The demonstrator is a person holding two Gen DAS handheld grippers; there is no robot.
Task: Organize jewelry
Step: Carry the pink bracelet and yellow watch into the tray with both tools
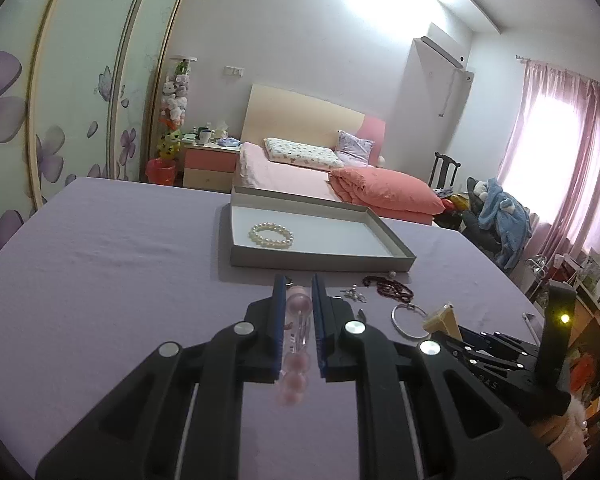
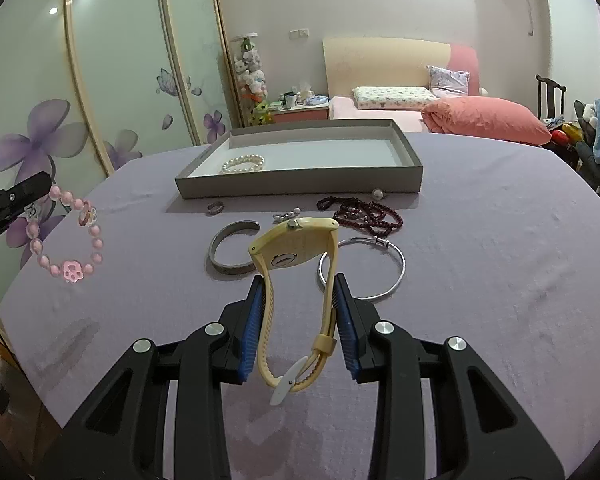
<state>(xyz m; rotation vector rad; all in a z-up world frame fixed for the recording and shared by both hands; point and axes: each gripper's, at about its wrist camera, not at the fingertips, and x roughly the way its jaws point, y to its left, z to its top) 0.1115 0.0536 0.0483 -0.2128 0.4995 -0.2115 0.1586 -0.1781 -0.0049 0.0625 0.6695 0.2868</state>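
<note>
**Both grippers loaded, tray waiting ahead**

Blue pads fill the bottom of your right wrist view, and your right gripper is clamped on the cream watch: each pad presses a side of the strap, the case tilts up ahead of the fingertips, and the buckle end hangs down between the fingers toward you. Below it on the lilac tablecloth lie a grey open cuff to the left and a thin silver bangle to the right. Further on you have a dark red bead necklace, a small cluster of earrings and a dark ring, all just in front of the grey tray. One loose pearl sits against the tray's front wall.

Over on your left, your left gripper is clenched on the pink bead bracelet. From the right wrist view that bracelet dangles in a loop off the gripper's tip, clear of the table, with a pink paw-shaped charm at the bottom.

Inside the tray a pearl bracelet rests on the white floor toward its left end. From your left wrist view the tray stands straight ahead, and your right gripper shows at the right edge with the watch's cream tip.
</note>
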